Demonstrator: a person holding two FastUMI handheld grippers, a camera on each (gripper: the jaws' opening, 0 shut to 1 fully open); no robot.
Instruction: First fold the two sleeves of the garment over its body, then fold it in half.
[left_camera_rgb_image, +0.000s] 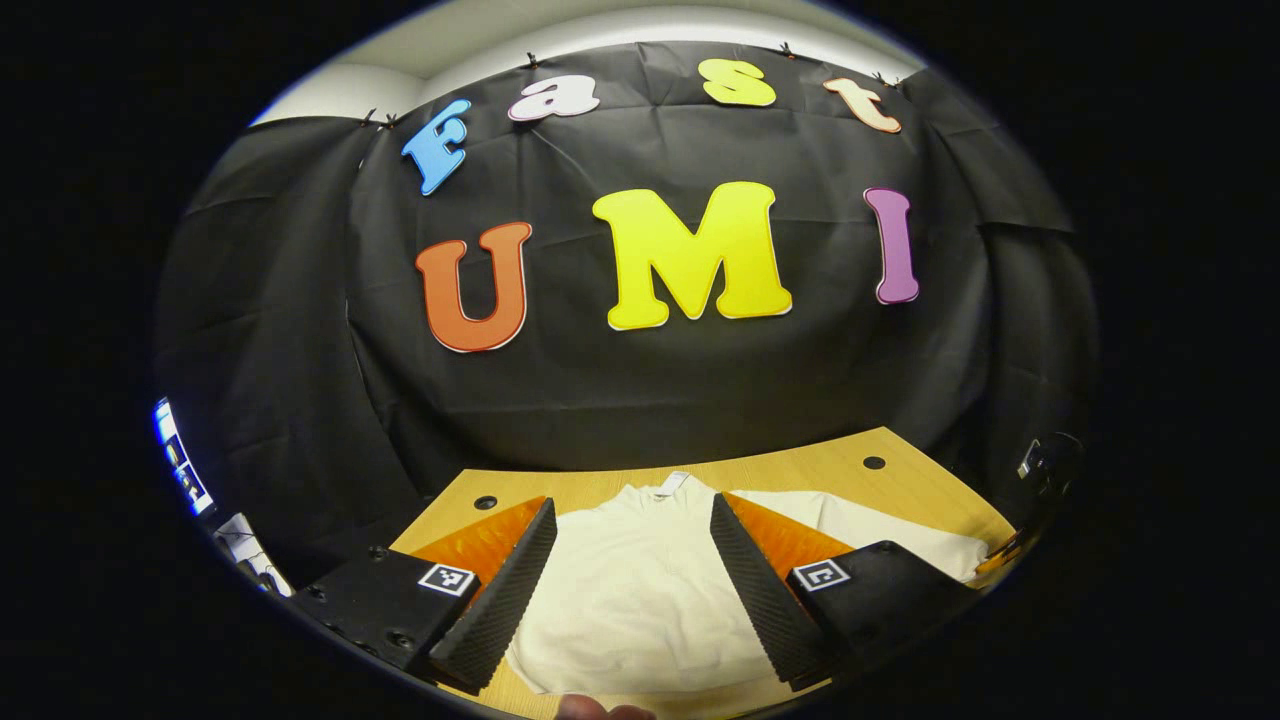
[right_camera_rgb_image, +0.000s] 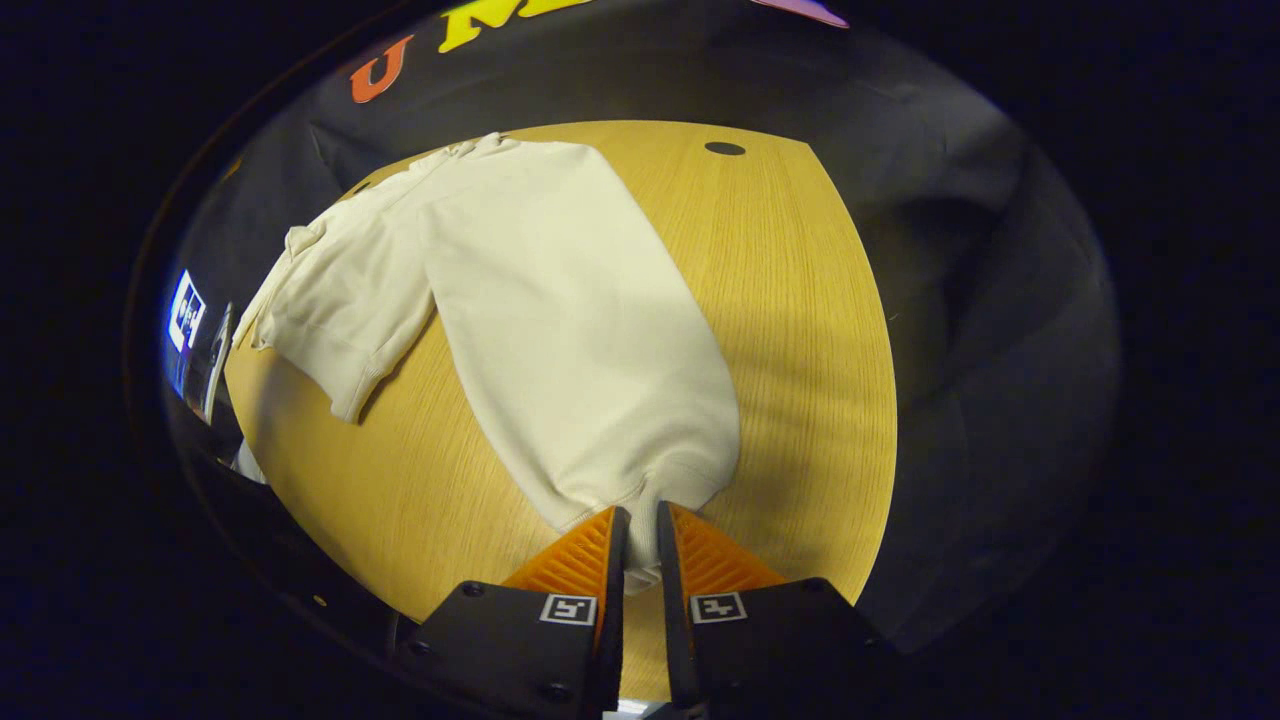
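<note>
Left gripper view — my left claw is spread wide and holds nothing, hovering above the cream garment, which lies flat on the wooden tabletop with its collar toward the far wall. One sleeve stretches off to that claw's right.

Right gripper view — my right claw is pressed together, pinching the cuff of a long sleeve. The sleeve's long axis runs straight away from the claw toward the garment's body, which lies up and to the left. I judge the fold must carry the cuff that way; the right claw is the one placed for it.
</note>
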